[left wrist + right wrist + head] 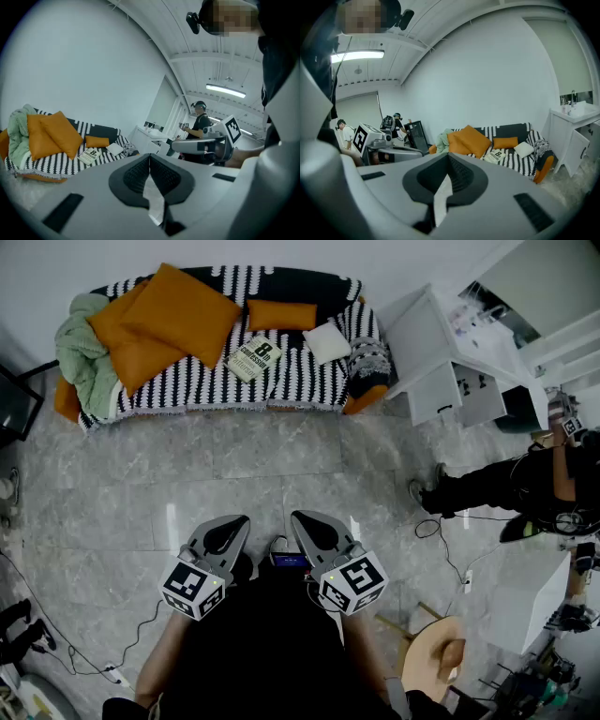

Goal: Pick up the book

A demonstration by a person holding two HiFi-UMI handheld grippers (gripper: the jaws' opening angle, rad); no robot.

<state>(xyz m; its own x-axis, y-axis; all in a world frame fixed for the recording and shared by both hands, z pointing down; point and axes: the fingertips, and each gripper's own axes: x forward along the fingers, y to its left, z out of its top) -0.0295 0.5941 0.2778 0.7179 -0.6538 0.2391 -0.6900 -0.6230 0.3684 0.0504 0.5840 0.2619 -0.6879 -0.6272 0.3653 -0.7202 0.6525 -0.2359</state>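
The book [253,358], pale with a large "8" on its cover, lies flat on the seat of a black-and-white striped sofa [281,381] at the far side of the room. It also shows small in the left gripper view as the book [90,156] and in the right gripper view as the book [497,155]. My left gripper [230,529] and right gripper [309,523] hover side by side close to my body, far from the sofa, over the grey marble floor. Both are shut with nothing between the jaws, as seen at the left gripper [150,158] and the right gripper [449,160].
Orange cushions [164,320], a green blanket [80,357] and a small white pillow [326,341] share the sofa with the book. A white cabinet [441,352] stands to its right. A person in black [497,486] is at the right; cables [441,526] trail on the floor.
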